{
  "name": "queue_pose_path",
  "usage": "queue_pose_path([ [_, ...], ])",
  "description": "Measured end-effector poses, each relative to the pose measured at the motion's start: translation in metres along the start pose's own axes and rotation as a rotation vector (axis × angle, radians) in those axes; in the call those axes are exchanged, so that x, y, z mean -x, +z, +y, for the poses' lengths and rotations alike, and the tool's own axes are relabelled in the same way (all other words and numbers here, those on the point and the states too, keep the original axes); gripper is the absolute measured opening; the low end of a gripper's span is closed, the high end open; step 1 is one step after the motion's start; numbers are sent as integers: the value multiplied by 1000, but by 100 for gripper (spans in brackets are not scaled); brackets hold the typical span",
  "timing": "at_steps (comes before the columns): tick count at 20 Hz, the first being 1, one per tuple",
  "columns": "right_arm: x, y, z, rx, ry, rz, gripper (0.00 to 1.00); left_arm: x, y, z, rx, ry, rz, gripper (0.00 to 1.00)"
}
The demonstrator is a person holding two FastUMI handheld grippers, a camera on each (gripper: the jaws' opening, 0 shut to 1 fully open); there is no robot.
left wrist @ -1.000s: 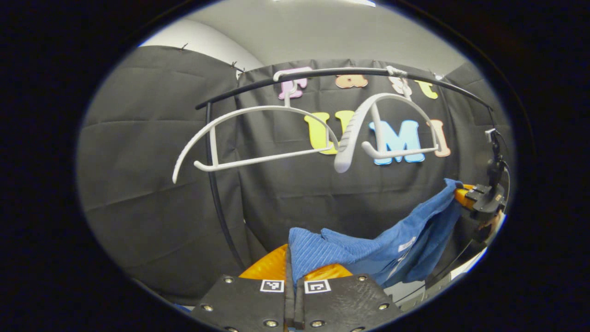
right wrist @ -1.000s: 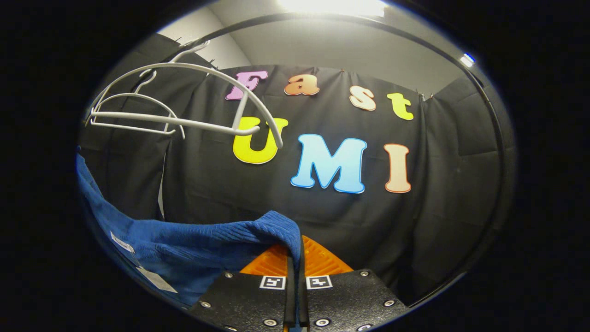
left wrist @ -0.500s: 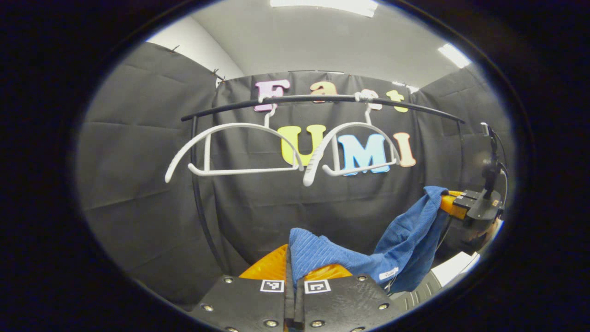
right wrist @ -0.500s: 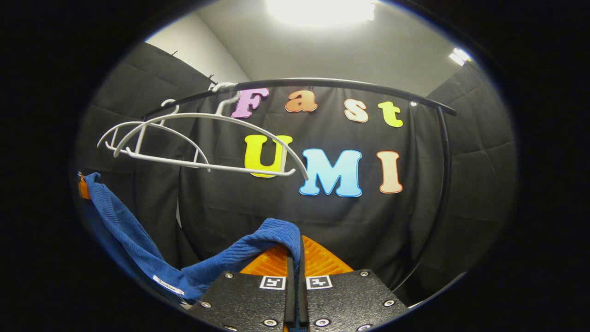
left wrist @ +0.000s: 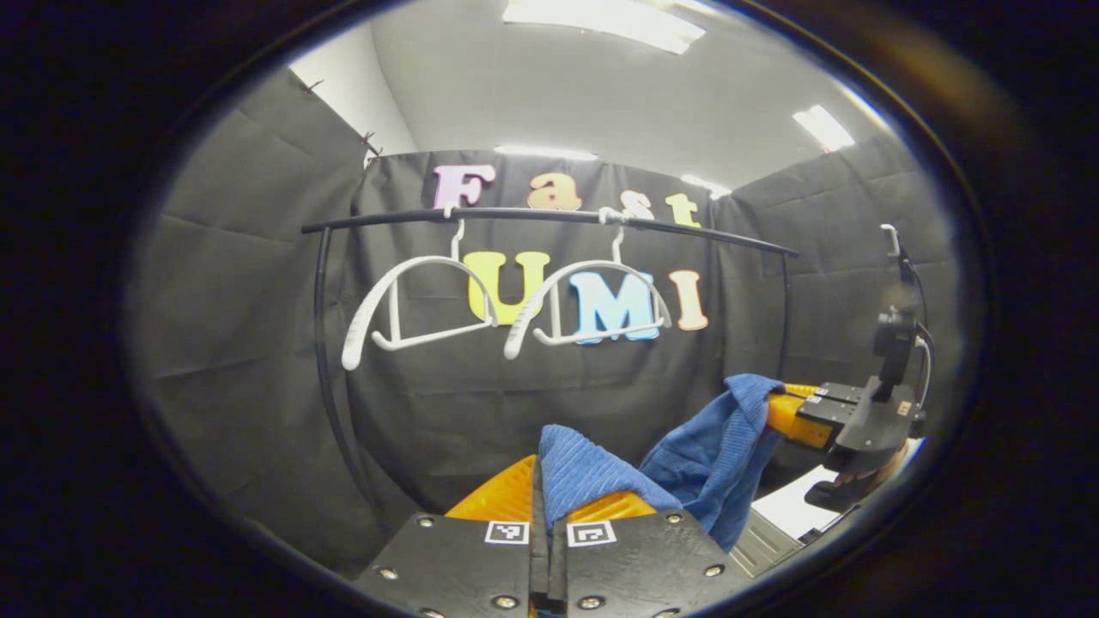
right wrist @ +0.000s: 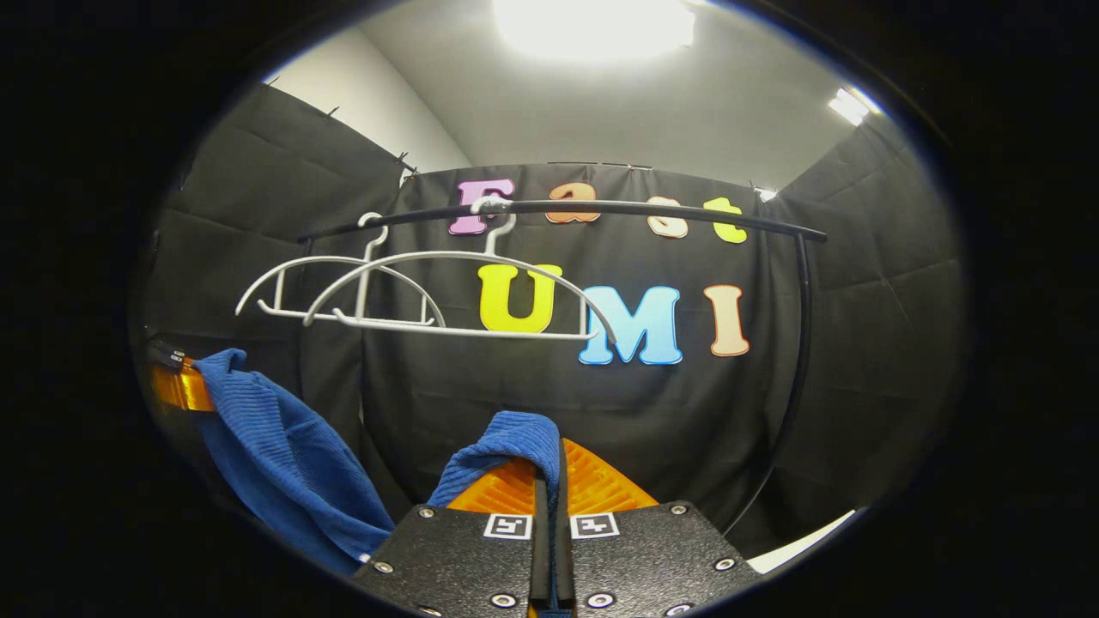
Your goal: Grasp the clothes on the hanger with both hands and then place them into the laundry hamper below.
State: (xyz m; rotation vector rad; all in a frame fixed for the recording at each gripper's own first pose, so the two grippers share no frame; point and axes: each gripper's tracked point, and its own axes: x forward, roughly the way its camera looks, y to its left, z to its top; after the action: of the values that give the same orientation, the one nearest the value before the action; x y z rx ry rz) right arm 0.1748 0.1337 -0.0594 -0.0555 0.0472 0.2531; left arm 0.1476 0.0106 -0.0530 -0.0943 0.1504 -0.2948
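Holding blue garment (left wrist: pixel 687 463) off hangers (left wrist: pixel 506 296): left claw (left wrist: pixel 541 493) clamped on one end, right claw (right wrist: pixel 549 485) clamped on other. Cloth sags between claws, long axis claw-to-claw. Hamper out of frame, judged below both claws; lower together.

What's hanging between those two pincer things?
In the left gripper view, the blue ribbed knit garment sags between the left gripper and right gripper, pinched by both.
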Motion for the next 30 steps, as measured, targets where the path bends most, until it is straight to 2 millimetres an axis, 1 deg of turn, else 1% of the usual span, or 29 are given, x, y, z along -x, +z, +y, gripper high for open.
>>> queue_pose_path([
  [2, 13, -3, 14, -3, 10, 8, 2, 6, -3, -12, 13, -40, 2, 1],
  [4, 22, -8, 25, -11, 25, 32, 2, 4, -8, -23, 15, -69, 9, 1],
  [6, 33, -17, 37, -19, 46, 54, 2, 3, -16, -36, 19, -95, 14, 1],
  [8, 41, -30, 48, -25, 64, 76, 2, 1, -29, -46, 24, -113, 25, 1],
  [10, 47, -48, 58, -35, 83, 112, 2, 5, -48, -50, 33, -121, 45, 0],
  [12, 54, -72, 63, -52, 92, 153, 2, 13, -74, -49, 43, -117, 74, 1],
  [14, 60, -97, 64, -64, 87, 199, 2, 26, -106, -47, 59, -113, 111, 1],
  [16, 63, -123, 64, -80, 80, 250, 2, 21, -132, -50, 70, -113, 147, 1],
  [17, 64, -137, 64, -92, 78, 277, 2, 15, -143, -50, 73, -112, 167, 0],
  [20, 68, -168, 62, -112, 63, 345, 2, 6, -179, -50, 95, -104, 220, 1],
  [21, 67, -178, 65, -114, 60, 362, 2, 3, -189, -50, 99, -100, 238, 1],
  [23, 69, -197, 64, -108, 52, 394, 2, -4, -202, -49, 95, -90, 271, 0],
  [26, 73, -222, 61, -100, 45, 437, 2, -9, -228, -48, 85, -81, 320, 1],
  [28, 74, -236, 59, -94, 47, 471, 3, -3, -251, -48, 80, -76, 363, 1],
  [30, 76, -250, 60, -87, 54, 502, 4, -5, -264, -53, 75, -71, 405, 1],
])
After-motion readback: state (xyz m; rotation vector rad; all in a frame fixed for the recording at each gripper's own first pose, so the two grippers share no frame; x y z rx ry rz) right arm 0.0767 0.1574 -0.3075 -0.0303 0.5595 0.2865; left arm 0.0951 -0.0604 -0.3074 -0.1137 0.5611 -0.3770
